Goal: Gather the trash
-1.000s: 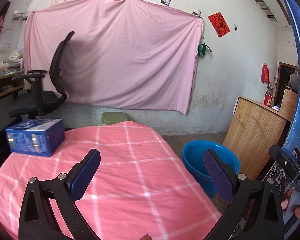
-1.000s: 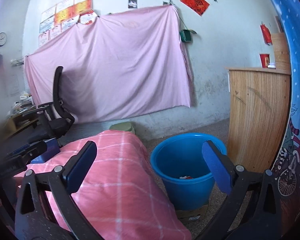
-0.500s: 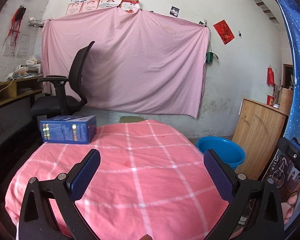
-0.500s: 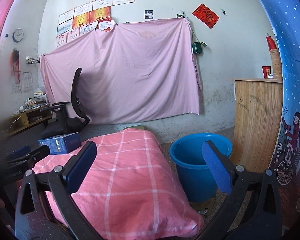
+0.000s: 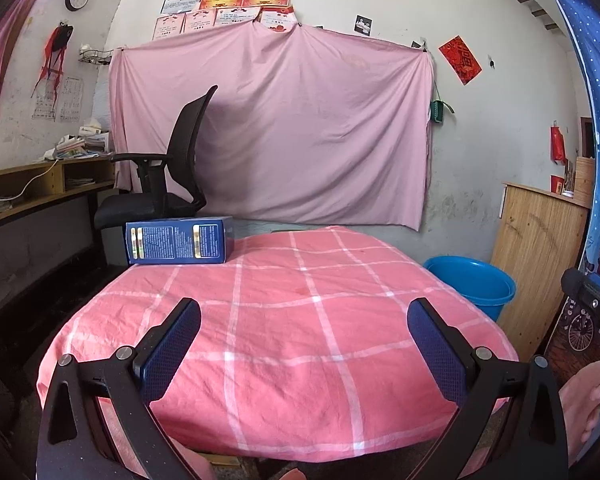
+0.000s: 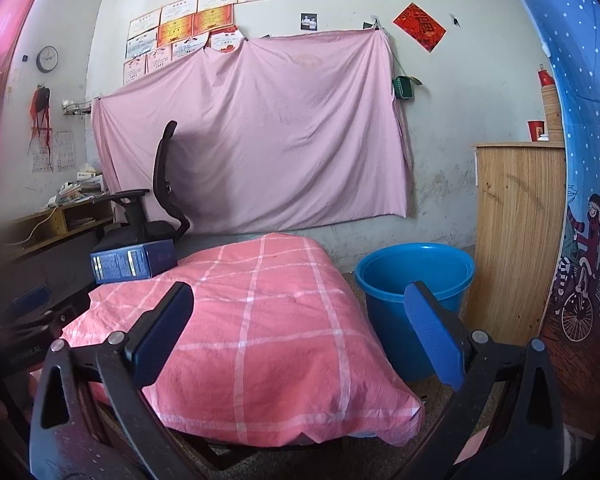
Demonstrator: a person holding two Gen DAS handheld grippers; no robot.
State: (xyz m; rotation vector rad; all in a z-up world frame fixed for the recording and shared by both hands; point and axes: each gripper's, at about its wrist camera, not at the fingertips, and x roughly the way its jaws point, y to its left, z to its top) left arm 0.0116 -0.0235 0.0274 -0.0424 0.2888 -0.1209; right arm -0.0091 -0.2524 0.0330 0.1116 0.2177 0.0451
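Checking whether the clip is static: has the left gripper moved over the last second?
Yes. The left gripper has pulled back and tilted up: against the pink sheet, the blue box looks farther off and certificates now show above.

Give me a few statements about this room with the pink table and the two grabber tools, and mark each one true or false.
1. The blue box lies at the far left corner of the pink checked tablecloth. True.
2. The left gripper is clamped on the box. False: its jaws stand wide apart with nothing between them, well short of the box.
3. The blue bucket stands on the floor, to the right of the table. True.
4. The right gripper holds a piece of trash. False: it is open and empty.
5. The black office chair stands to the right of the wooden cabinet. False: the chair is at the left, behind the box.
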